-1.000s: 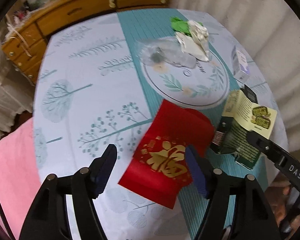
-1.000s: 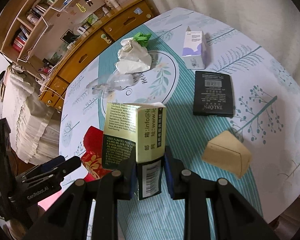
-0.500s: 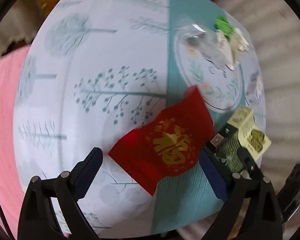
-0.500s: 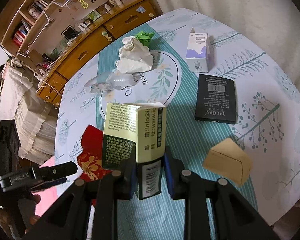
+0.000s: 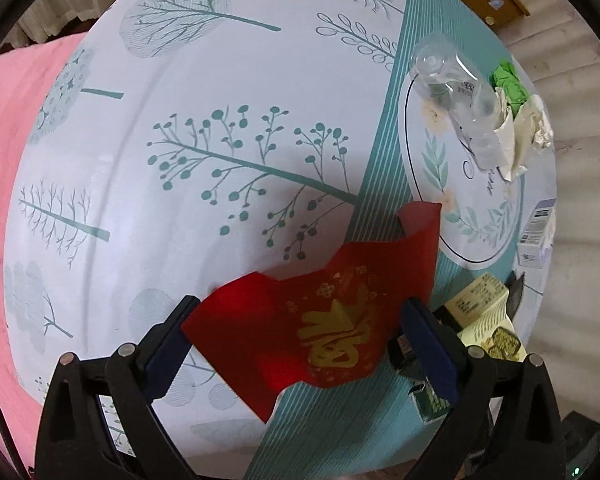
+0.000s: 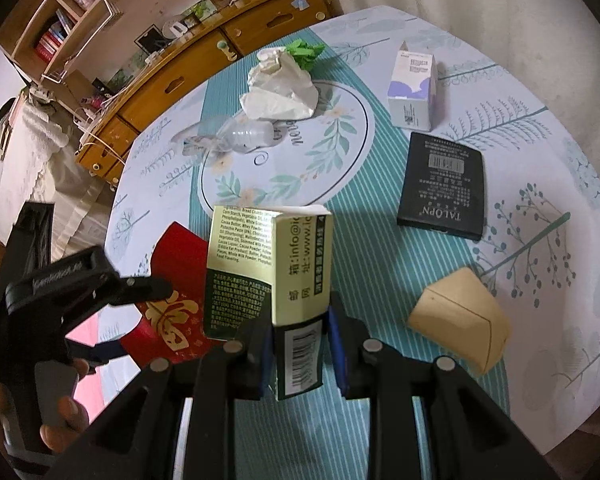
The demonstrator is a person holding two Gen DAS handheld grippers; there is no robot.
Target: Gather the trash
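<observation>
Between the dark blue pads of the right gripper point(image 6: 300, 354), a green and pale yellow carton point(image 6: 272, 276) stands upright, pinched at its lower end where a barcode shows, its top flap open. To its left, the left gripper point(image 5: 300, 344) is spread wide, one finger on either side of a red envelope point(image 5: 324, 324) with a gold character printed on it. The envelope's near end lies between the pads and its far corner curls up off the cloth; whether the pads touch it cannot be told. In the right wrist view the same gripper reaches in from the left with its tip over the envelope, and the person's fingers point(image 6: 60, 420) wrap its handle.

Everything sits on a round table point(image 5: 180, 120) covered with a white cloth printed with teal trees and a striped teal band. Right of the carton lies a folded tan paper piece point(image 6: 460, 326). Beyond it, a flat black box point(image 6: 442, 188) lies on the stripes, and a small white and purple box point(image 6: 412, 88) stands further back. Near the table's middle, a crushed clear plastic bottle point(image 6: 236, 138) lies on its side, touching crumpled white paper point(image 6: 280, 92), with a scrap of green paper point(image 6: 306, 52) just behind. A wooden sideboard point(image 6: 204, 64) with drawers stands past the table.
</observation>
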